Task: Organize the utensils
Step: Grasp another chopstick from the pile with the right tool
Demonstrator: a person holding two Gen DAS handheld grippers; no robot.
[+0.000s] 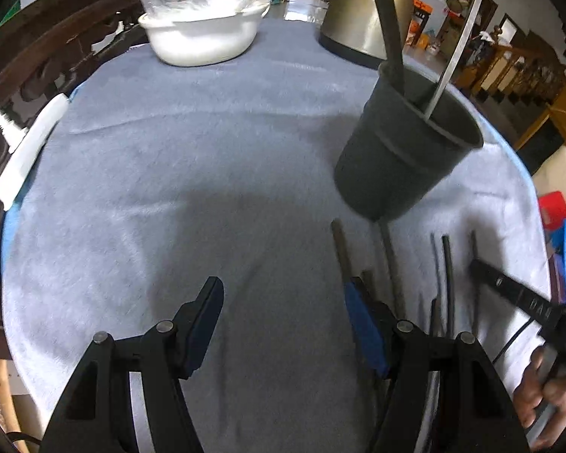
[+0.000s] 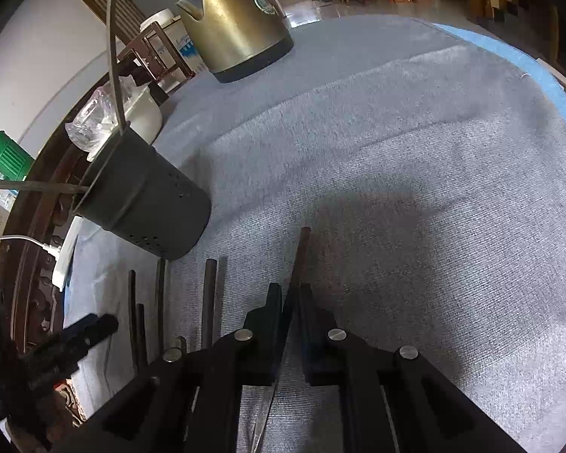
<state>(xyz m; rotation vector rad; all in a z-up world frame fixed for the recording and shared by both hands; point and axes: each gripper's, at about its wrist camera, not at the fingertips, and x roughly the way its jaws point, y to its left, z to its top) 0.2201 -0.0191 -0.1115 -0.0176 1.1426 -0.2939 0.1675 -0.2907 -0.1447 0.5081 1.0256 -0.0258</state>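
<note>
Lifting the clamped utensil looks like the riskiest part from here, in my judgement. The right gripper is clenched on a thin, dark-handled piece, and the pads hold it along a narrow shaft, so it could pivot or slip out once it leaves the cloth. Its metal end runs back under the gripper body, which may catch on the fabric as it rises.

Going left to right in the left wrist view: the left gripper hangs released over bare cloth, nothing between its jaws, with its blue-padded right finger just beside the leftmost of the loose utensils. If it drifts further right it could knock that row out of line. The dark holder cup stands beyond the row, near the far ends of the handles, already carrying two long pieces that lean against its rim. It appears tilted, though the fisheye may exaggerate that; a clumsy insertion could tip it or jam against what already stands inside.

In the right wrist view, the cup sits up and to the left of the right gripper, with the remaining loose handles lying on the cloth between them. The held piece points ahead along the fingers, its tip past the fingertips.
</note>
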